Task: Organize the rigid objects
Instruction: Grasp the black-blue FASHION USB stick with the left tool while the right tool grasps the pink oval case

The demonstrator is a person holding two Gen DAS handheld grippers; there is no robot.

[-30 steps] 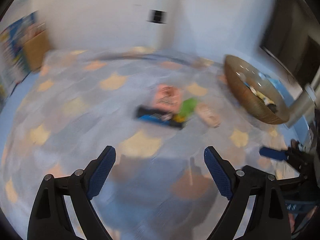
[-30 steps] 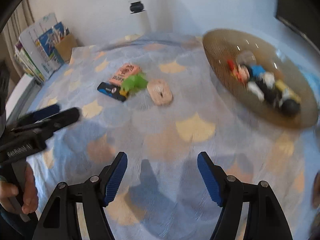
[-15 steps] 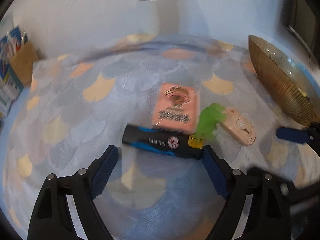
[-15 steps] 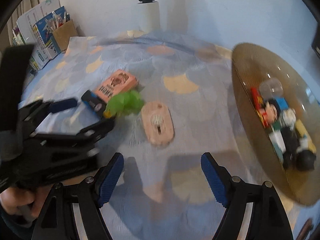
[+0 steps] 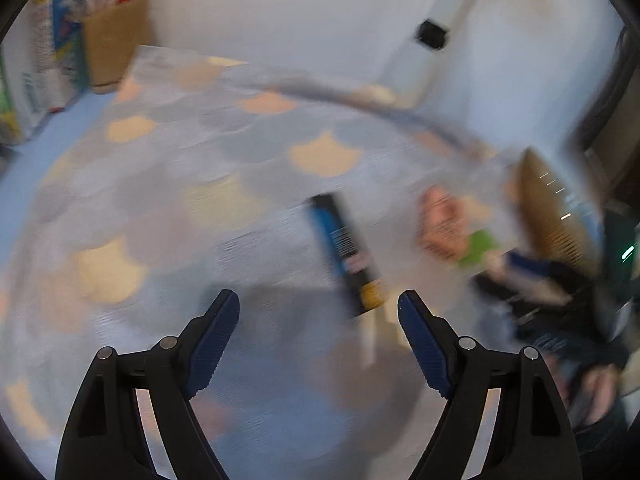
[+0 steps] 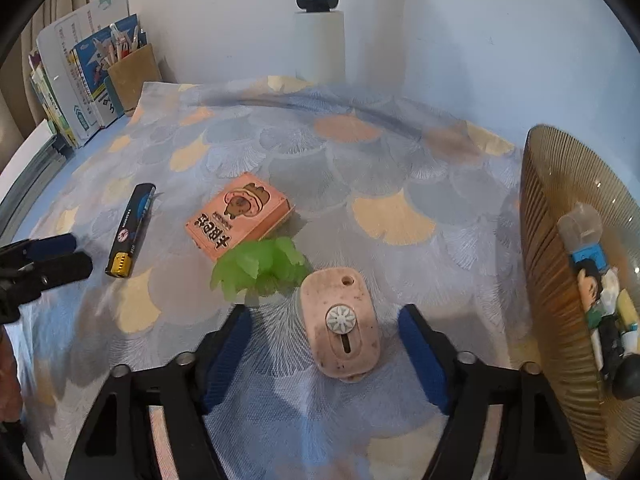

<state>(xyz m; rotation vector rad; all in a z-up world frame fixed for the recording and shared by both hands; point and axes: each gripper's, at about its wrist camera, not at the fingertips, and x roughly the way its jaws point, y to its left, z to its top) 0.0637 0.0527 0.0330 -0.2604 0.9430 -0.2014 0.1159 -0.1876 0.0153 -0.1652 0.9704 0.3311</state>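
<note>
My right gripper (image 6: pixel 324 320) is open low over the cloth, its blue pads on either side of a pink oval case (image 6: pixel 342 330) with a white flower button. A green leafy piece (image 6: pixel 260 268) and an orange box (image 6: pixel 238 216) lie just beyond it. A black and blue bar (image 6: pixel 130 230) lies further left, close to my left gripper (image 6: pixel 48 256). In the blurred left wrist view, my left gripper (image 5: pixel 319 308) is open and empty, with the bar (image 5: pixel 346 254) just ahead, right of centre.
A brown ribbed bowl (image 6: pixel 556 280) with several small toys stands at the right edge; it also shows in the left wrist view (image 5: pixel 548 208). A cardboard holder (image 6: pixel 134 76) and books stand at the back left by the wall. A patterned cloth (image 6: pixel 360 168) covers the table.
My right gripper has moved forward and down around the pink case. My left gripper has swung left, and the black and blue bar now lies turned, apart from the orange box.
</note>
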